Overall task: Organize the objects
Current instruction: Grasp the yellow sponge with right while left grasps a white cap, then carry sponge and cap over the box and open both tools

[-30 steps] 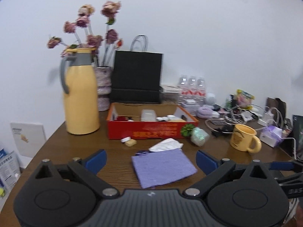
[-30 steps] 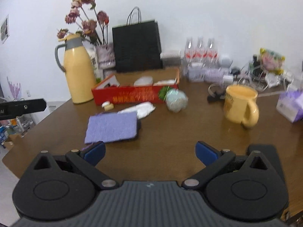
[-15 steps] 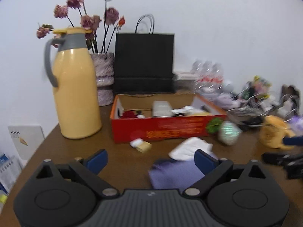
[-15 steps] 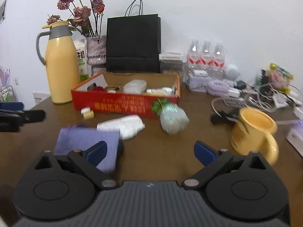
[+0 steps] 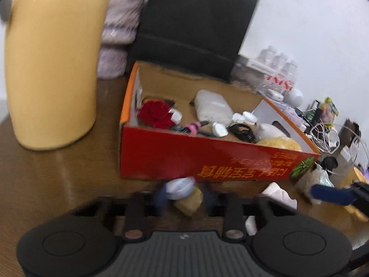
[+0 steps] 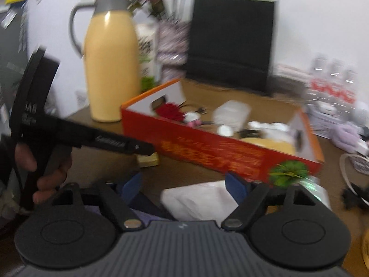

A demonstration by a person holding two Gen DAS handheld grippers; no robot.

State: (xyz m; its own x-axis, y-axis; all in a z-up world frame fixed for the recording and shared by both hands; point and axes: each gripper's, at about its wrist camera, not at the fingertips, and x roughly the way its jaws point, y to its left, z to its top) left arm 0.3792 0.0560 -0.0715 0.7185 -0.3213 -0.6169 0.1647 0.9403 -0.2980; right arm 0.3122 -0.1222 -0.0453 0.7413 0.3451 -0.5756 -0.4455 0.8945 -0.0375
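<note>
1. Just in front of the red box (image 5: pixel 207 161), the left gripper (image 5: pixel 182 194) has its blue fingers (image 5: pixel 161 196) closing in around a small yellow block with a white cap (image 5: pixel 184 191); blur hides whether they touch it, so I cannot tell if the jaws are clamped.
2. The block lies on the wooden table (image 5: pixel 57 173), its long axis running roughly crosswise between the fingers, white cap toward the box.
3. The right wrist view gives the side angle: the left gripper's black body (image 6: pixel 92 138) reaches in level, its tip at the yellow block (image 6: pixel 148 159), a hand (image 6: pixel 46 175) on the handle.
4. The right gripper (image 6: pixel 184 184) hangs with jaws wide apart over a white tissue (image 6: pixel 198 200), a purple cloth (image 6: pixel 143 214) beneath its left finger.
5. Around: yellow thermos (image 5: pixel 53 64), black bag (image 5: pixel 191 23), water bottles (image 6: pixel 332 85), and a green-topped packet (image 6: pixel 290 170) at the box's corner.
</note>
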